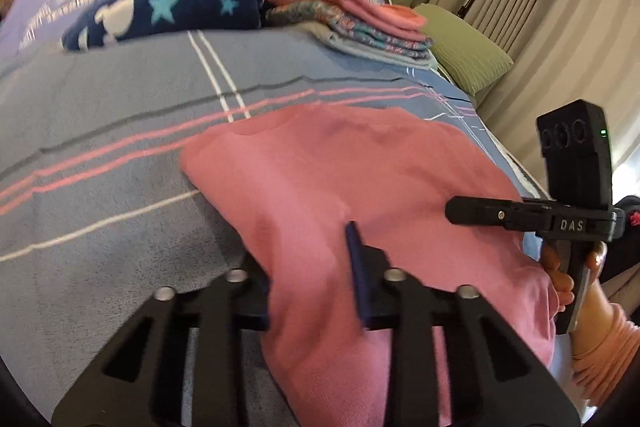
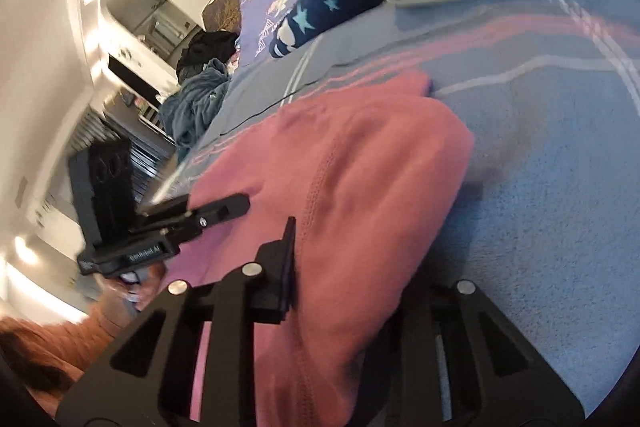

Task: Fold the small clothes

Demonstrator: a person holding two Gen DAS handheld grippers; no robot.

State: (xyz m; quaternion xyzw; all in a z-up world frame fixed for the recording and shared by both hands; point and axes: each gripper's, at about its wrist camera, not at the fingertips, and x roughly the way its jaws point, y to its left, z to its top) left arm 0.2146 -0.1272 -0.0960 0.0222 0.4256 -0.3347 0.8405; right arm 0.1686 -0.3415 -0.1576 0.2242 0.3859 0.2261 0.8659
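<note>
A pink garment (image 1: 344, 179) lies partly folded on the striped blue bedcover (image 1: 120, 115); it also fills the right wrist view (image 2: 352, 187). My left gripper (image 1: 312, 283) is shut on the garment's near edge, with cloth between its fingers (image 1: 360, 267). My right gripper (image 2: 344, 267) is shut on the garment's other side, its right finger hidden under cloth. Each gripper shows in the other's view: the right (image 1: 472, 209) and the left (image 2: 236, 205).
A stack of folded clothes (image 1: 360, 23) sits at the far side of the bed, next to a navy star-patterned item (image 1: 172, 11). Green cushions (image 1: 464, 55) and curtains stand to the right. A blue-grey heap of clothes (image 2: 196, 99) lies at the bed's far end.
</note>
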